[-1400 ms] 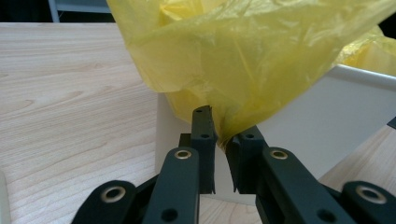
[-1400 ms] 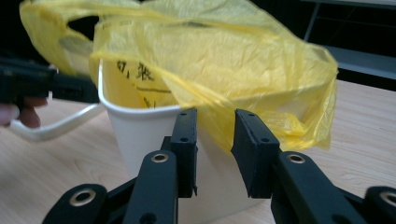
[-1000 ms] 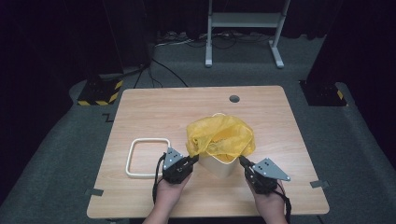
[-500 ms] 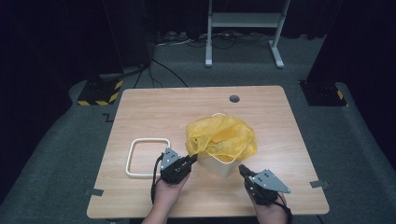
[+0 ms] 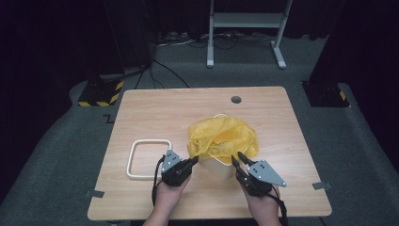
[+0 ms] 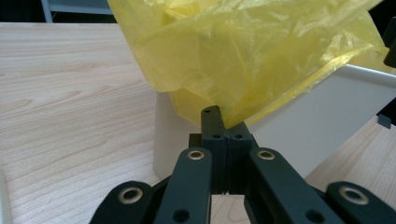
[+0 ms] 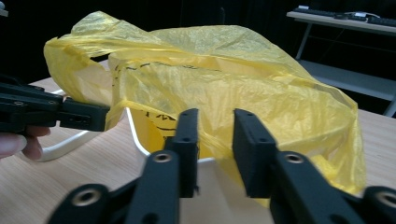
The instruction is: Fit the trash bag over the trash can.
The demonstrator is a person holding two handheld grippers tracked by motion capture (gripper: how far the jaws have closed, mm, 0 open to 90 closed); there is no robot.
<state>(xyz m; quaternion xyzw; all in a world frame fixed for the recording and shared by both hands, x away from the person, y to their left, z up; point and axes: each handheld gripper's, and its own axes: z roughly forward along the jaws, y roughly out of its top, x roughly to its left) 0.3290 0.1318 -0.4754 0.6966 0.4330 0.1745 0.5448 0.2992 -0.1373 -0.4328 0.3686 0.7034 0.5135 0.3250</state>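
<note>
The right gripper (image 5: pixel 236 162) has just let go: its jaws have been opening within the last second and now stand apart with a clear gap, no film pinched between them. In the right gripper view the crumpled yellow plastic bag (image 7: pixel 224 88) hangs just ahead of those parted jaws, draped loosely over the rim of the white rectangular plastic bin (image 7: pixel 140 140). Compared with a second ago, this hand has drawn back from the bin's near right corner toward the person and lifted a little, so it looks like a regrasp: the bag's right edge is free for the moment, and a fresh hold farther along the hem is probably wanted before the liner can be pulled down over the rim.

The left gripper (image 5: pixel 193 162) has kept its place. Its jaws have just been closing and are now clenched together, and in the left gripper view the bag's lower hem (image 6: pixel 224 114) sits right at their tips, apparently nipped there against the bin's near left corner.

Both forearms come in low over the wooden tabletop (image 5: pixel 197 103), each gripper angled inward toward the bin between them. A white rounded-square frame (image 5: pixel 149 159) lies flat just outside the left gripper, untouched.
</note>
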